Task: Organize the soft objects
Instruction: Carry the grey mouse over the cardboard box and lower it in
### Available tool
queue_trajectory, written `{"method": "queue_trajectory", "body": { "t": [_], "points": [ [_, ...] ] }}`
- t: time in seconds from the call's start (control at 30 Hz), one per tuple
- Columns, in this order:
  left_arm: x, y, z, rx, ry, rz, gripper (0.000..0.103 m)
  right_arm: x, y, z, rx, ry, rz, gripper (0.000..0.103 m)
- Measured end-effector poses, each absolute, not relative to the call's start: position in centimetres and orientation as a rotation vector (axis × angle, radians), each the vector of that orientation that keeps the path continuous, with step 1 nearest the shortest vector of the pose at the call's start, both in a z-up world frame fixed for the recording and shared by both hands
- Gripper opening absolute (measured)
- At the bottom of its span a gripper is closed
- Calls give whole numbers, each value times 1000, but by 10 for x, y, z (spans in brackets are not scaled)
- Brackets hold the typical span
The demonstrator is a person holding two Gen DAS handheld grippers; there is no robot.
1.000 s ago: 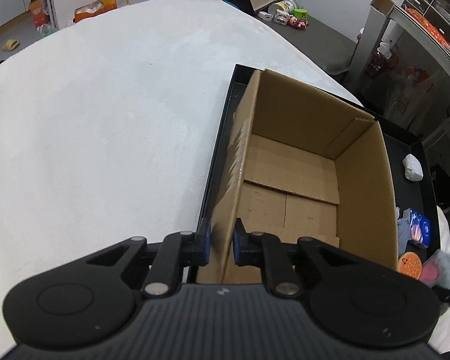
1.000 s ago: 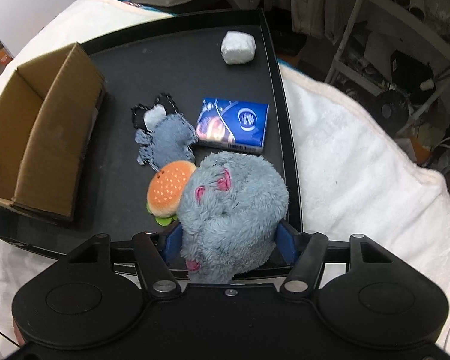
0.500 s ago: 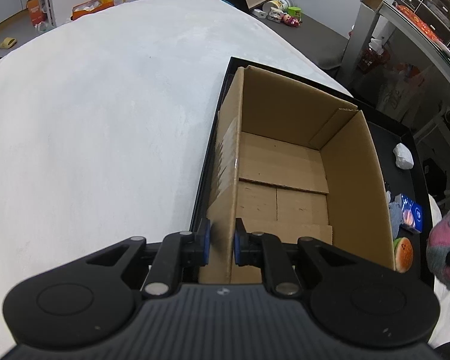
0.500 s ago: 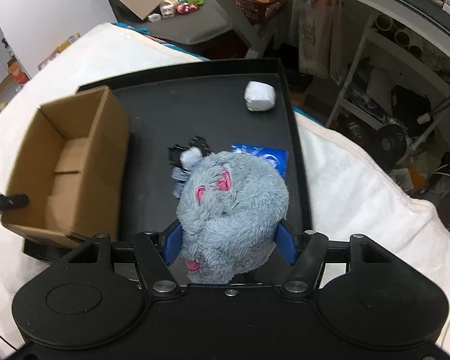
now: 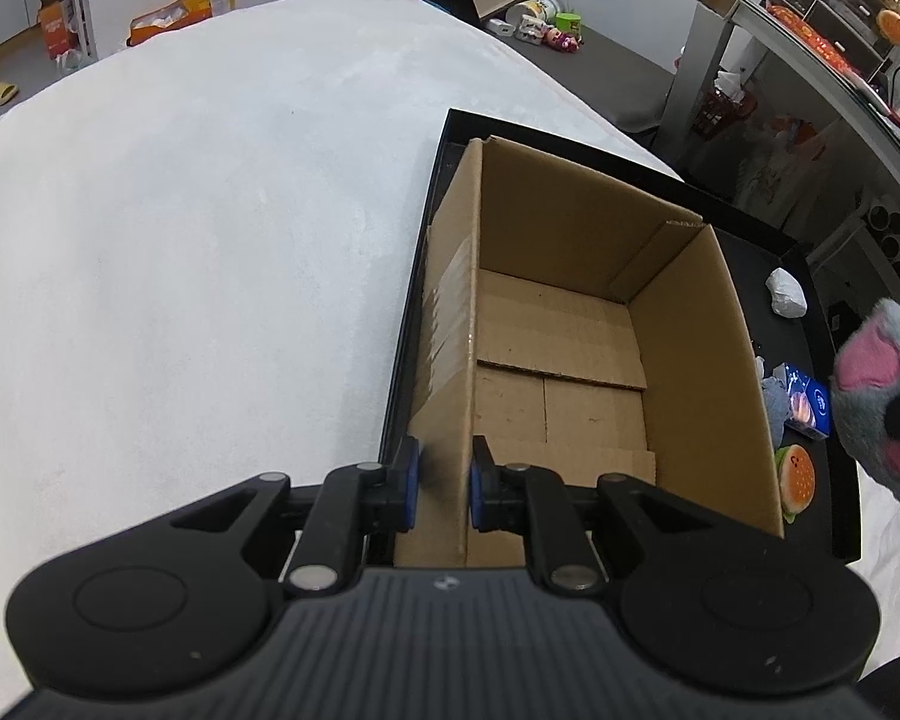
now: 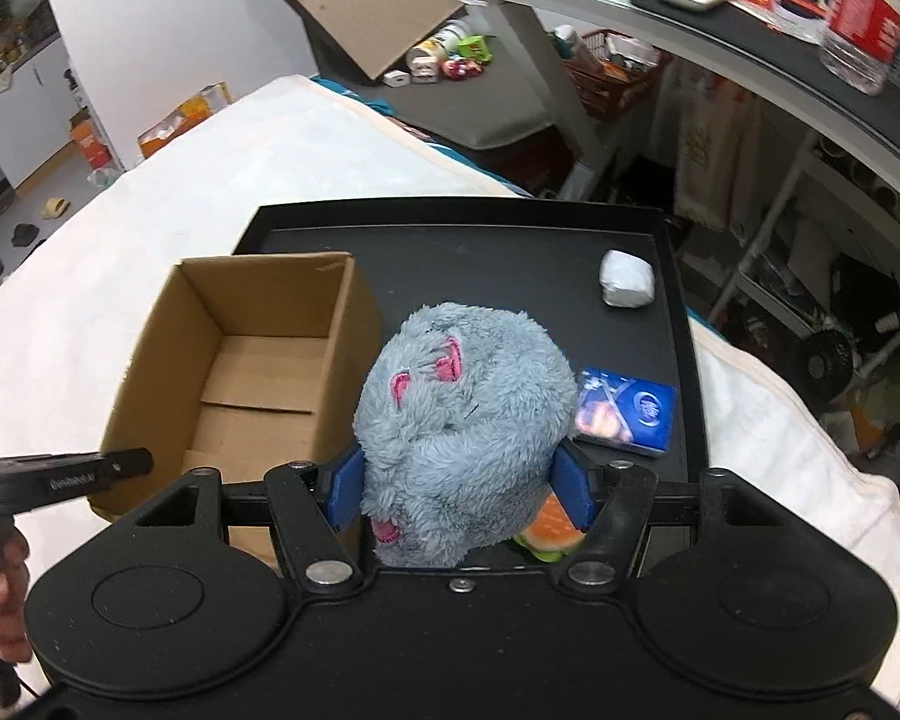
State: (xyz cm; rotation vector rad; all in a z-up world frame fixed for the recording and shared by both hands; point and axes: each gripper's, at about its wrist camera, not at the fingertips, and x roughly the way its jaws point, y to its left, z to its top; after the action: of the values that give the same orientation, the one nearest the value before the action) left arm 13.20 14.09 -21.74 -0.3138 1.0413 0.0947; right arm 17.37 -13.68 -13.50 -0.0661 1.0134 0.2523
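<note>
Plush (image 6: 465, 414) lifted off tray (image 6: 480, 252); box (image 6: 258, 372) empty.

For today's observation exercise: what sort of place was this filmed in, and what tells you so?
Probably a lived-in room at home, perhaps a bedroom or workroom: a bed-like surface under a white fleecy cover, cluttered shelving and toys on the floor.

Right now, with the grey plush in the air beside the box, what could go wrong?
1. The grey plush bulges wide past the right gripper pads and could snag the cardboard box rim going in.
2. The left gripper pinches only one thin wall, so a bump might tip the box on the black tray.
</note>
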Motion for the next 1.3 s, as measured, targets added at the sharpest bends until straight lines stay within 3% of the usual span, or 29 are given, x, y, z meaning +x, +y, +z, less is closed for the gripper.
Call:
{"method": "queue_trajectory", "body": {
  "t": [1.3],
  "points": [
    [143, 144, -223, -317, 1082, 59, 16, 201, 8, -143, -314, 964, 463, 63]
  ]
}}
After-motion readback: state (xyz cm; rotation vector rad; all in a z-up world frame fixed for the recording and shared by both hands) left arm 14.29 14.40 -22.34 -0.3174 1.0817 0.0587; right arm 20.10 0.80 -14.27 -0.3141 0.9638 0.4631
